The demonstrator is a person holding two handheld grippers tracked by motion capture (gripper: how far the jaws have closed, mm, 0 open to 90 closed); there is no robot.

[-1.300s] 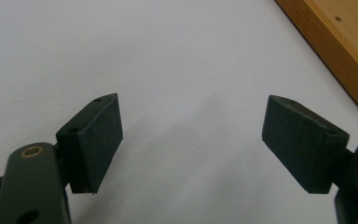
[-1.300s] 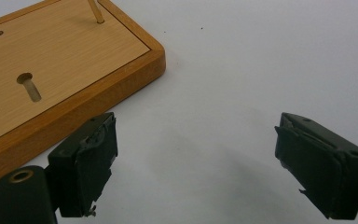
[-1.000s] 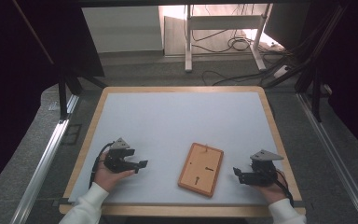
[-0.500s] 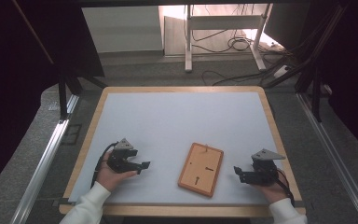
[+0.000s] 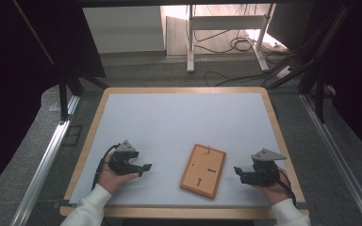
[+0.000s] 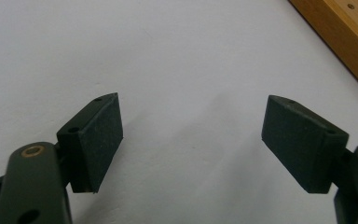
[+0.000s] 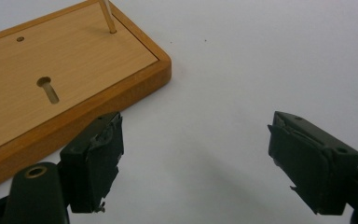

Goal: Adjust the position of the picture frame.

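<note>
Between the two hands on the white table (image 5: 179, 117) lies the wooden board (image 5: 203, 170), back up apparently, while the left gripper (image 5: 143, 167) and right gripper (image 5: 238, 170), its jaws just narrowing, gape empty beside it.

The left gripper (image 6: 191, 140) is hovering low over a pale white table surface (image 6: 168, 56), its two black wedge-shaped jaws standing wide apart with nothing between them, while a flat orange-brown wooden board (image 6: 340, 37) is lying at the upper right corner.
</note>
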